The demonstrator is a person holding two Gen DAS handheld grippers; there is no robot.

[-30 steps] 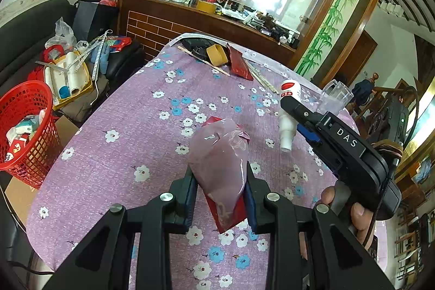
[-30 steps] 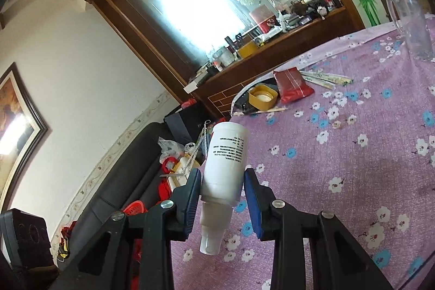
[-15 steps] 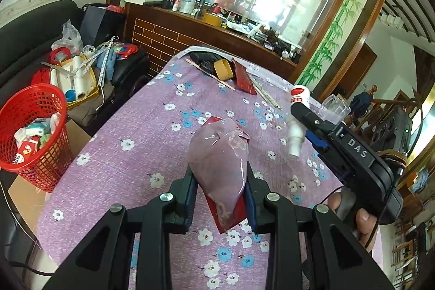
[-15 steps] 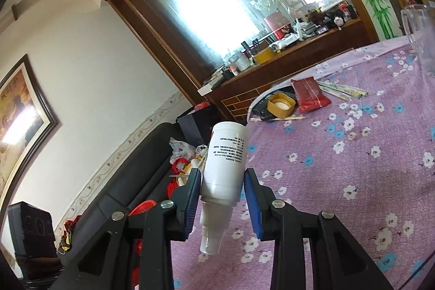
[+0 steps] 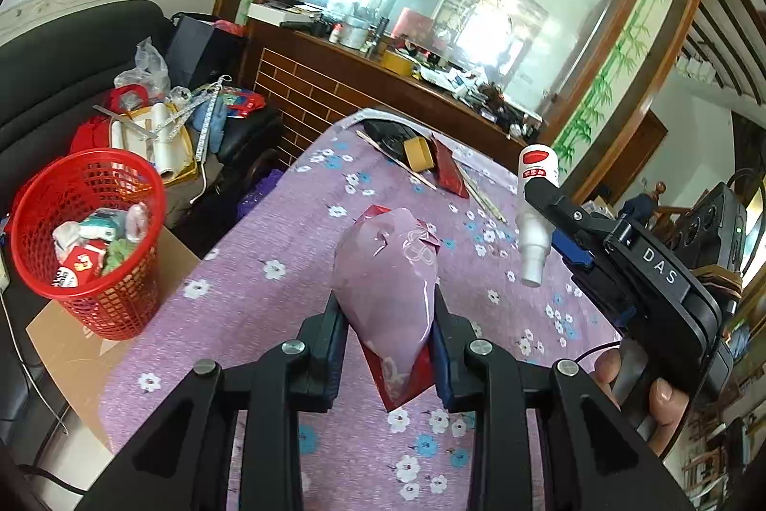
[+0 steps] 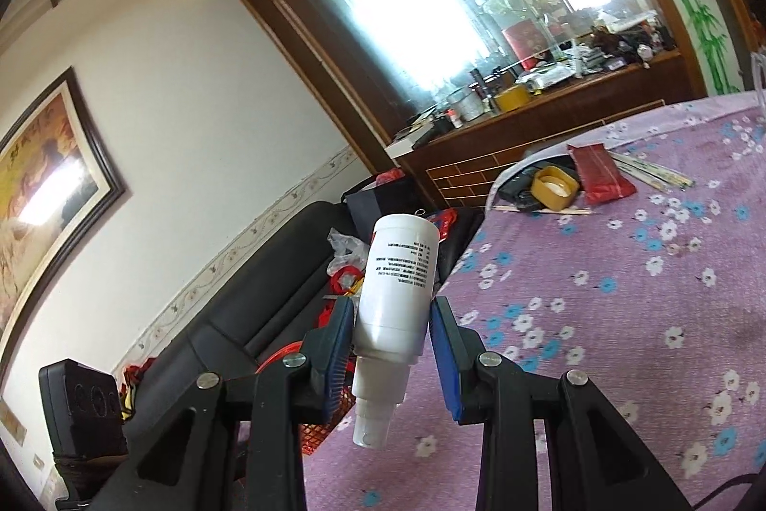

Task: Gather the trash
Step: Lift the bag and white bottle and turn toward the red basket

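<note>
You have both pieces of trash in hand and neither is binned yet. Your left gripper (image 5: 388, 334) is pinched on a clear plastic bag (image 5: 385, 286) with a red wrapper inside, carried above the purple floral tablecloth (image 5: 268, 286). Your right gripper (image 6: 392, 348) is pressed against a white spray bottle (image 6: 397, 286), held nozzle-down, its pads against the lower body near the shoulder; in the left view the same bottle (image 5: 536, 214) hangs over the cloth to the right of the bag. The red mesh basket (image 5: 91, 243) stands on a cardboard sheet off the table's left edge and already holds several wrappers and scraps, so some of the collecting looks done. What remains, by my reading, is to carry both items over the basket and let them go. Further pieces still lie at the far end of the table: a red packet (image 6: 598, 171), a yellow lid (image 6: 553, 187) and thin sticks (image 6: 651, 171); whether those count as trash you cannot tell from here.
</note>
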